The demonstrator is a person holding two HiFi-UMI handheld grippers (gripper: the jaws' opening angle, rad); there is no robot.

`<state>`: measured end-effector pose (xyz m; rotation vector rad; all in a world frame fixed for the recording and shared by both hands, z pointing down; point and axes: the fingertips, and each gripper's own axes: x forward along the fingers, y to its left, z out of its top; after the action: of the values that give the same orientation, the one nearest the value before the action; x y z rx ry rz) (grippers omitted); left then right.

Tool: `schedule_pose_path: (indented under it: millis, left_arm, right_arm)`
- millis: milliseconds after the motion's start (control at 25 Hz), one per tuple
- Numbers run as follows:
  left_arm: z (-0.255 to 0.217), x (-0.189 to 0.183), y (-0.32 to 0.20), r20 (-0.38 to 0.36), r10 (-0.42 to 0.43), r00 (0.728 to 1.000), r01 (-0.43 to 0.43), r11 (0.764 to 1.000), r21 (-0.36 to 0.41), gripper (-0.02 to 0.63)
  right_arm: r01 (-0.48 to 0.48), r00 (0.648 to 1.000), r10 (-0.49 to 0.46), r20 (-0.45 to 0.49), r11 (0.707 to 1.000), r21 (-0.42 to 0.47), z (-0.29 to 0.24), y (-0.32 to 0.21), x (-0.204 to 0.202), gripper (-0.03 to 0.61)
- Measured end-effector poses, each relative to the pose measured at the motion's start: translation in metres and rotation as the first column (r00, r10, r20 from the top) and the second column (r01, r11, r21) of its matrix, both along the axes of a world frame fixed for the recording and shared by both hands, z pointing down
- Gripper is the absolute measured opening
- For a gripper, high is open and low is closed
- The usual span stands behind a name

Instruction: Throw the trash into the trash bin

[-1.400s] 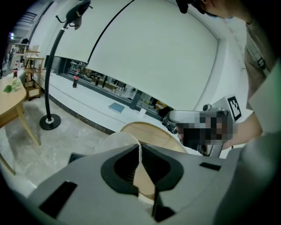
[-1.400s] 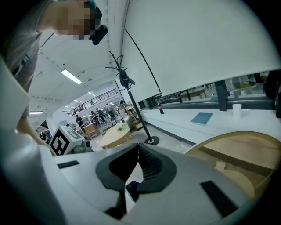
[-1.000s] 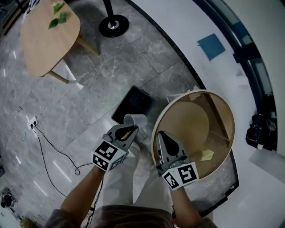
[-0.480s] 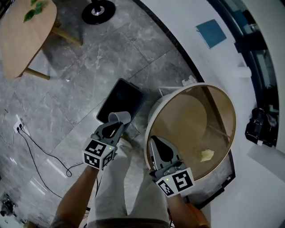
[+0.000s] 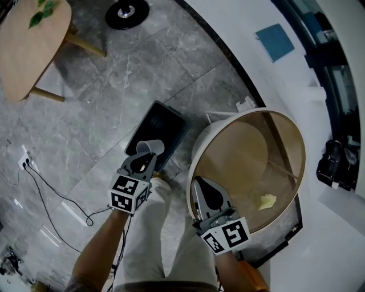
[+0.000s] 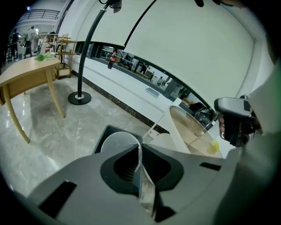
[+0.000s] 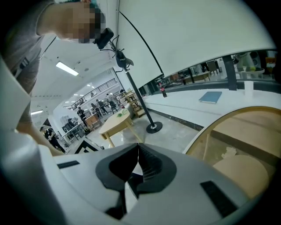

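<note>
A translucent plastic cup lies on its side above the near end of the dark trash bin on the floor. My left gripper is shut on the cup's rim. In the left gripper view the cup sticks out past the jaws, with the bin right behind it. My right gripper is shut with nothing in it, at the near rim of the round glass-topped table. In its own view the right gripper shows its tips meeting.
A yellow crumpled scrap lies in the round table. A wooden table and a lamp base stand at the far left. A cable runs over the marble floor. A white counter with a blue pad curves along the right.
Both grippers have sunk. The left one came down more, with the cup in it, and now hangs closer over the bin's near end. Neither gripper's jaws changed.
</note>
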<state>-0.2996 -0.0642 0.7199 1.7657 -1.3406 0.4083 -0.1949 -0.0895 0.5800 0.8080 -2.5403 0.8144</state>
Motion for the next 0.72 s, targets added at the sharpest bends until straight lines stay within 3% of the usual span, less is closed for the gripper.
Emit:
schedule_pose_path:
  millis: [120,160,240,320,720]
  left_arm:
    - [0.003,-0.002,0.001,0.021,-0.014,1.0,0.014,1.0,-0.005,0.038]
    - [0.005,-0.003,0.001,0.025,-0.02,0.999,0.02,1.0,-0.008,0.065]
    - [0.007,-0.004,0.002,0.035,-0.036,0.999,0.037,0.999,-0.014,0.186]
    - [0.01,-0.007,0.004,0.049,-0.051,0.998,0.052,0.998,-0.021,0.257]
    - [0.013,-0.007,0.01,0.062,-0.061,0.996,0.065,0.996,-0.054,0.27]
  right_arm:
    - [0.001,1.0,-0.001,-0.002,1.0,-0.001,0.001,-0.002,0.001,0.018]
    - [0.001,1.0,-0.001,-0.003,1.0,-0.002,0.001,-0.002,0.001,0.018]
    - [0.002,1.0,-0.002,-0.004,1.0,-0.003,0.002,-0.003,0.002,0.018]
    - [0.004,1.0,-0.004,-0.006,1.0,-0.004,0.002,-0.002,0.003,0.018]
    - [0.002,1.0,-0.002,0.004,1.0,-0.006,0.0,-0.002,0.007,0.018]
